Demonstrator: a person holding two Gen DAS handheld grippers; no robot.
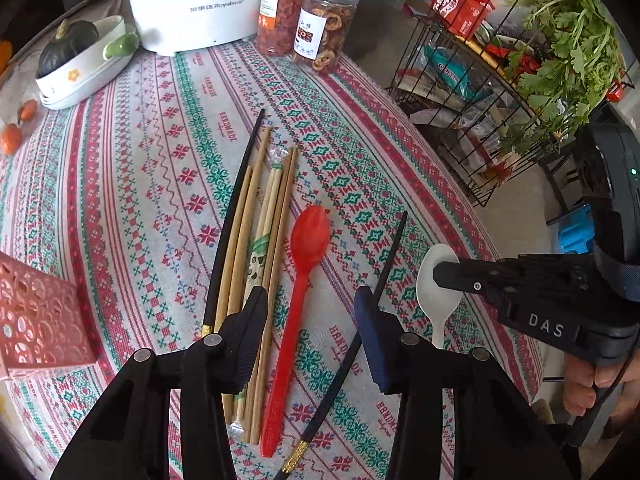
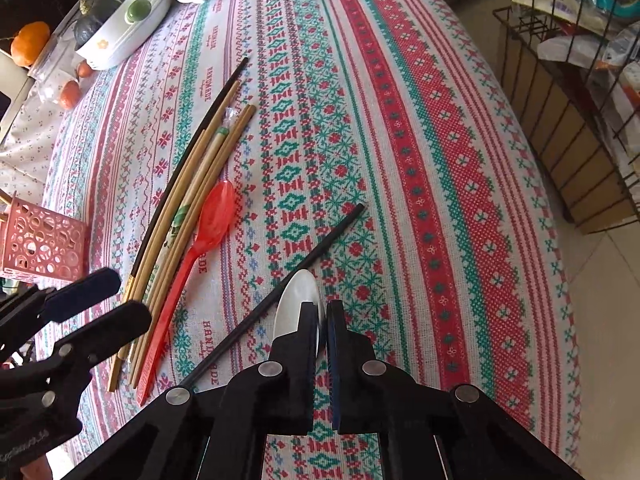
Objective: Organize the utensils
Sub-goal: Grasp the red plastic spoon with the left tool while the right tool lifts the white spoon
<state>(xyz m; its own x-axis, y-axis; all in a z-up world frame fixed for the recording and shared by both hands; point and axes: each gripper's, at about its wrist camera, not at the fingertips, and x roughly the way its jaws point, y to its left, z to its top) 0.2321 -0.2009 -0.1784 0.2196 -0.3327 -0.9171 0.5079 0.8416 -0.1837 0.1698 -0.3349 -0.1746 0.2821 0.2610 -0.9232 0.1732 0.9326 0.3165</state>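
A red plastic spoon (image 1: 308, 236) lies on the patterned tablecloth between a bundle of wooden chopsticks (image 1: 264, 216) with one black chopstick (image 1: 232, 216) and a second black chopstick (image 1: 384, 272). My left gripper (image 1: 311, 300) is open above the red spoon's handle. My right gripper (image 2: 323, 312) is shut on a white spoon (image 2: 296, 300), also seen in the left wrist view (image 1: 438, 304). A pink perforated basket (image 1: 36, 316) stands at the left, and it also shows in the right wrist view (image 2: 44, 240).
A white cooker (image 1: 192, 4), two jars (image 1: 320, 24) and a white dish with a squash (image 1: 76, 64) stand at the back. A wire rack (image 1: 500, 92) with greens and packets stands right of the table. Oranges (image 1: 10, 138) lie at the left.
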